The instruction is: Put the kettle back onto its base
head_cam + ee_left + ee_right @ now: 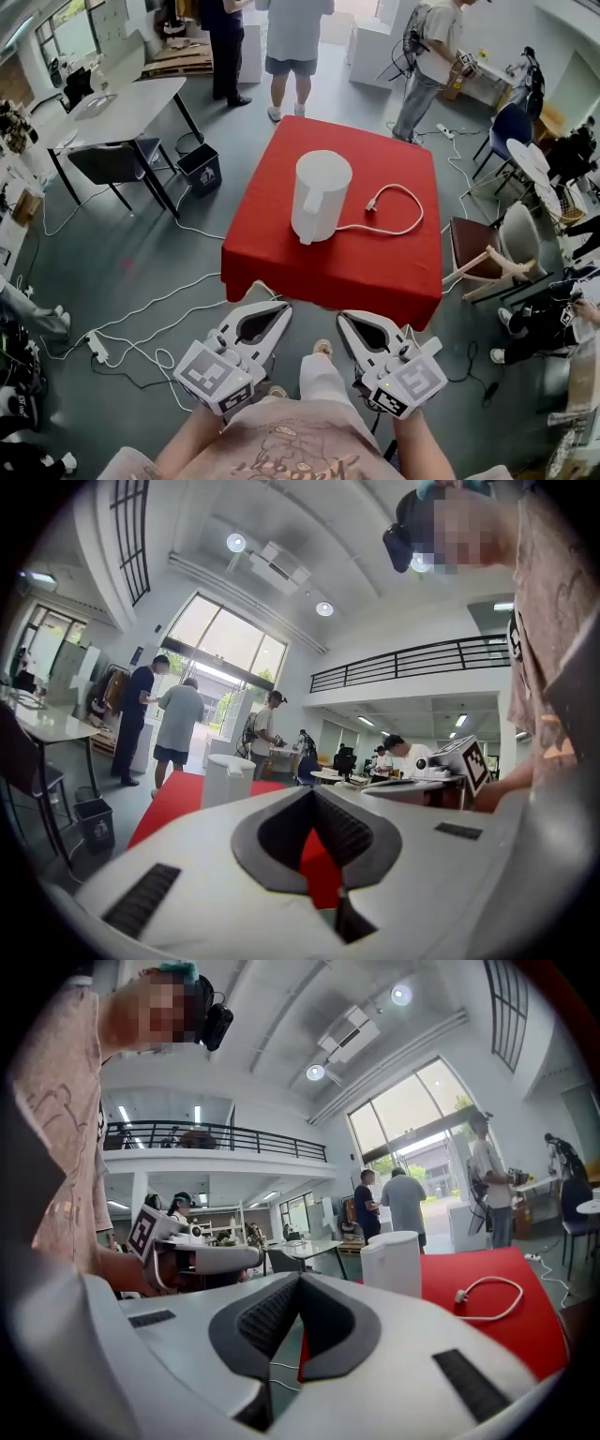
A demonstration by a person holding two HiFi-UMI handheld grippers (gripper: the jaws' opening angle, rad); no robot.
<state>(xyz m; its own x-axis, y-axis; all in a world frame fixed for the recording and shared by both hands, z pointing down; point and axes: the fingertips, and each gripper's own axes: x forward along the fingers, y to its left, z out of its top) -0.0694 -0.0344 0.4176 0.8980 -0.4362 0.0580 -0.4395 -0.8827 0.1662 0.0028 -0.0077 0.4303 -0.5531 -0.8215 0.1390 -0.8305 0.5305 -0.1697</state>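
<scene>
the red table point(394, 267) carries the white kettle point(320, 195), upright near its middle. the left gripper point(280, 307) and the right gripper point(343, 317) hang at the table's near edge, well apart from the kettle, each with jaws pressed together on nothing. a white cord point(409, 212) lies right of the kettle.

The kettle point(319, 195) is smooth, matt white plastic. A matt red cloth point(272, 253) covers the counter point(412, 281). The fingers point(422, 1335) of the right gripper point(345, 319) are smooth white plastic with black ribbed pads point(267, 1316).
</scene>
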